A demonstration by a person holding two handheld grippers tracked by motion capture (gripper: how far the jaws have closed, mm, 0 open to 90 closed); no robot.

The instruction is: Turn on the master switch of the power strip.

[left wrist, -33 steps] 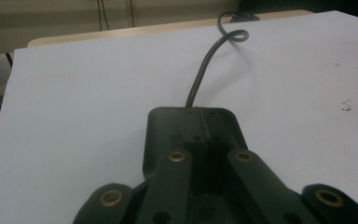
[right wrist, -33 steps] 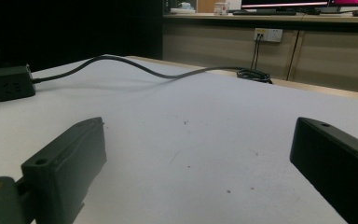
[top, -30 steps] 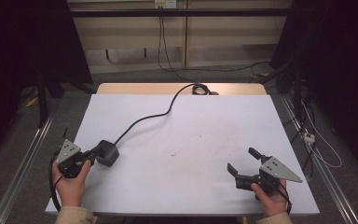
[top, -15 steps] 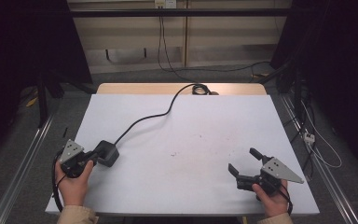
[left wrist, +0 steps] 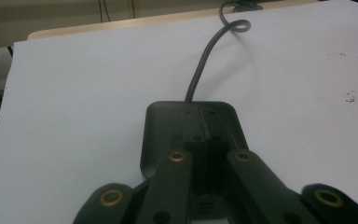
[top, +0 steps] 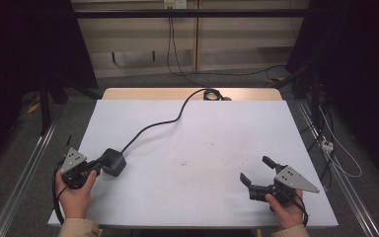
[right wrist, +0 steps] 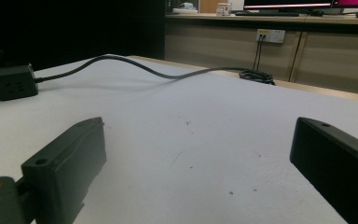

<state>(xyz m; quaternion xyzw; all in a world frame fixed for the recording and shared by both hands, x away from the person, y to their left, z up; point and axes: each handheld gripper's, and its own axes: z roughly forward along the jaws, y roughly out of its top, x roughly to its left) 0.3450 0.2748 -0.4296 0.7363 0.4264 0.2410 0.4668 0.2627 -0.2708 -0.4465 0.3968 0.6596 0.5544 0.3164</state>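
White tabletop [top: 202, 148] takes up the middle of the high view, with dark curtains and floor rails at the edges. At its lower left lies the black cube-shaped power adapter [top: 112, 162], its cord [top: 153, 127] running up and right to a small coil [top: 210, 94] at the table's far edge. The block looks rigid and fairly dense, smooth plastic with rounded corners, so it may slip if pinched near an edge; flat opposite faces are the safest hold. The cord is thick, somewhat stiff, and will drag and resist when the block is moved.

The left gripper [top: 94, 167] sits right against the adapter; in the left gripper view its jaws stand pressed together over the block's top [left wrist: 191, 126], apparently resting on or touching it rather than clamping its sides, though the angle is too close to be sure. The right gripper [top: 257, 171], at the lower right of the high view, hangs with jaws spread wide and nothing between them.

Little else is on the table besides faint specks [top: 183, 163] mid-surface; only the trailing cord could snag.
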